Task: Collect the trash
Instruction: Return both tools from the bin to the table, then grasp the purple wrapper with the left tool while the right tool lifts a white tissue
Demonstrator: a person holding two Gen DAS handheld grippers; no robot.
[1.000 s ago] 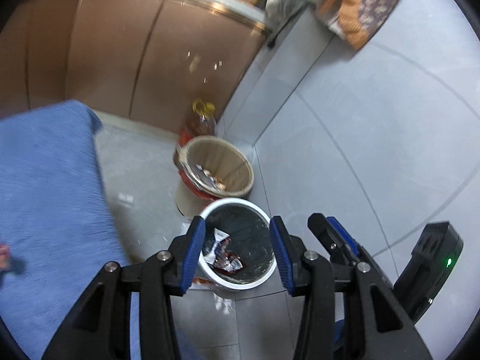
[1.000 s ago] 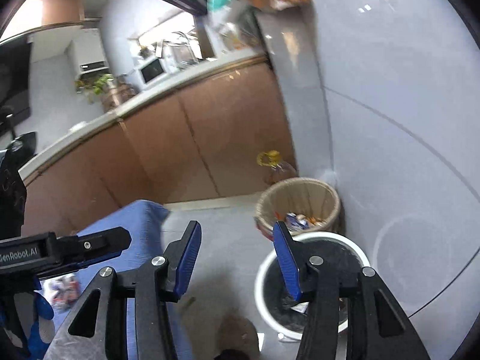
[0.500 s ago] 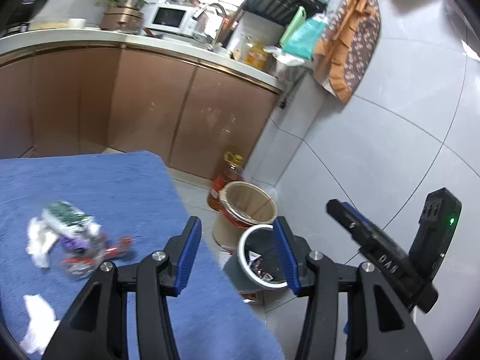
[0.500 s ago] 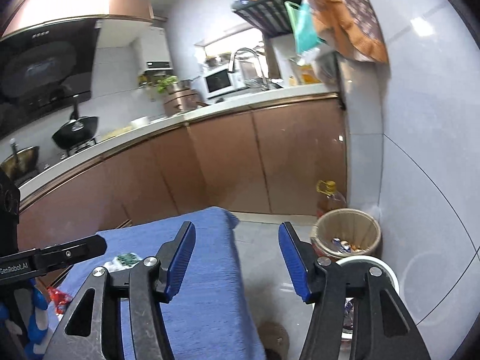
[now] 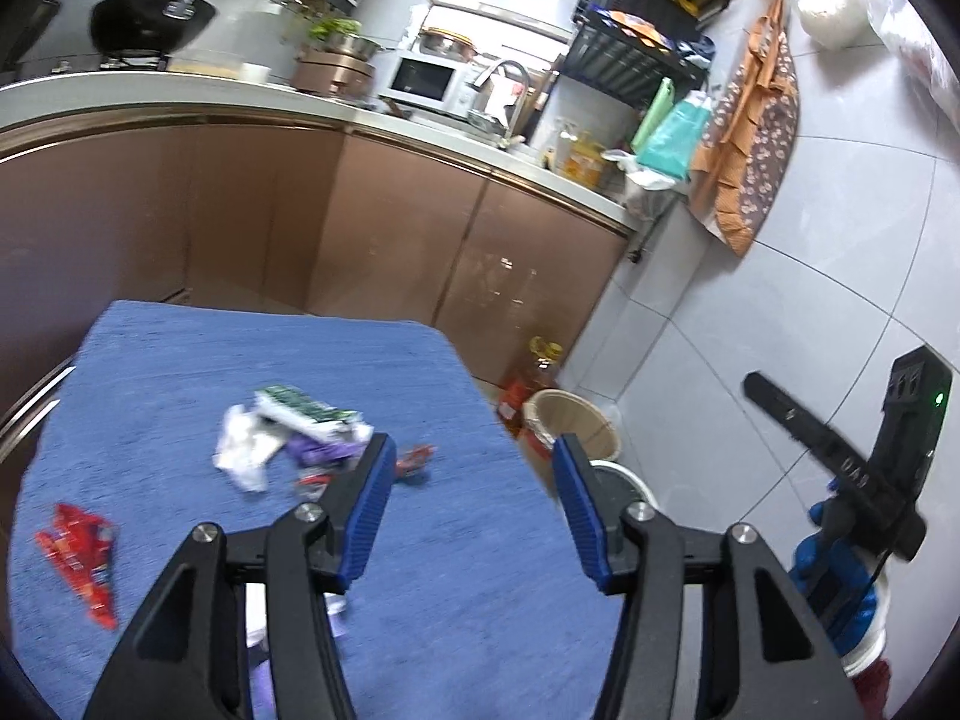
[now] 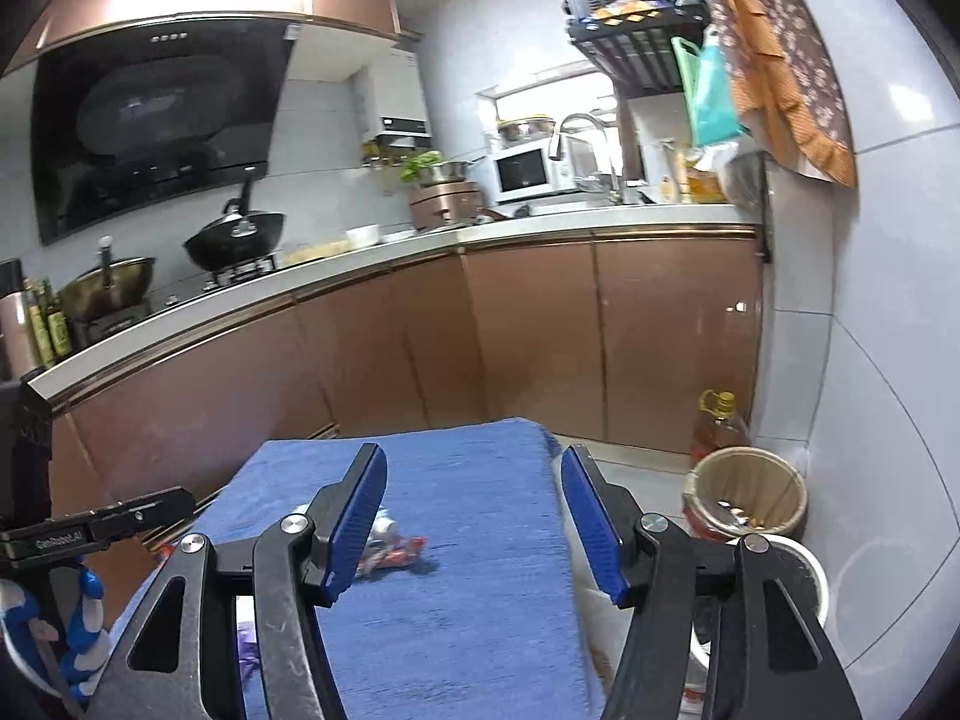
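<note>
Trash lies on a blue cloth-covered table (image 5: 456,588): a green-and-white packet (image 5: 303,411), crumpled white paper (image 5: 243,450), a purple wrapper (image 5: 324,451), a small red wrapper (image 5: 414,461) and a larger red wrapper (image 5: 78,552) at the left. My left gripper (image 5: 474,504) is open and empty above the table's right part. My right gripper (image 6: 474,516) is open and empty above the table; the small red wrapper (image 6: 399,553) lies beyond its left finger. The white bin (image 5: 624,483) stands on the floor right of the table, also in the right wrist view (image 6: 807,570).
A tan wicker basket (image 6: 747,492) with scraps stands behind the white bin, with an oil bottle (image 6: 720,420) beside it. Brown kitchen cabinets (image 6: 528,330) run behind the table. A grey tiled wall (image 5: 810,330) is at the right.
Both grippers have risen and swung left, from over the white bin to over the blue table. The trash on the cloth has come into view. Both stay open and empty.
</note>
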